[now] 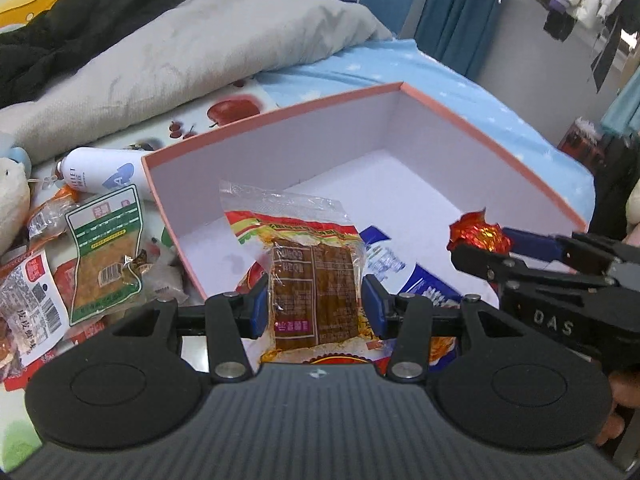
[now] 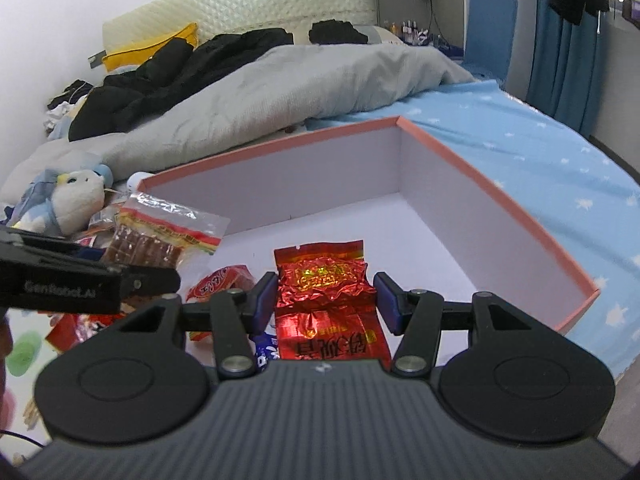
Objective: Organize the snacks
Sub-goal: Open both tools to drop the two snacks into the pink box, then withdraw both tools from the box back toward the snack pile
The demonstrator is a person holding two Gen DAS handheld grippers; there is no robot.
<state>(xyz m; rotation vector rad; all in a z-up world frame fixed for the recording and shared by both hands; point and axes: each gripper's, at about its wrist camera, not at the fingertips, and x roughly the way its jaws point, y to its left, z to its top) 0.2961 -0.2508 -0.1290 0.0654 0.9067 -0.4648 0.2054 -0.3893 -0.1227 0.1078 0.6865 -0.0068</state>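
My left gripper (image 1: 316,300) is shut on a clear packet of brown dried tofu (image 1: 312,280) and holds it upright over the near edge of the pink box (image 1: 460,120). My right gripper (image 2: 324,300) is shut on a red foil snack packet (image 2: 324,292) above the box's white floor (image 2: 400,248). The right gripper also shows in the left wrist view (image 1: 480,240), with the crumpled red foil (image 1: 478,234) at its tip. The left gripper and its tofu packet (image 2: 160,236) show at the left of the right wrist view. A blue-white packet (image 1: 404,268) and a red packet (image 2: 224,280) lie in the box.
Several loose snack packets (image 1: 104,256) lie on the bed left of the box, beside a white bottle (image 1: 100,172) and a plush toy (image 2: 76,204). A grey quilt (image 2: 280,92) and black clothes (image 2: 168,72) lie behind. Blue sheet (image 2: 540,152) lies to the right.
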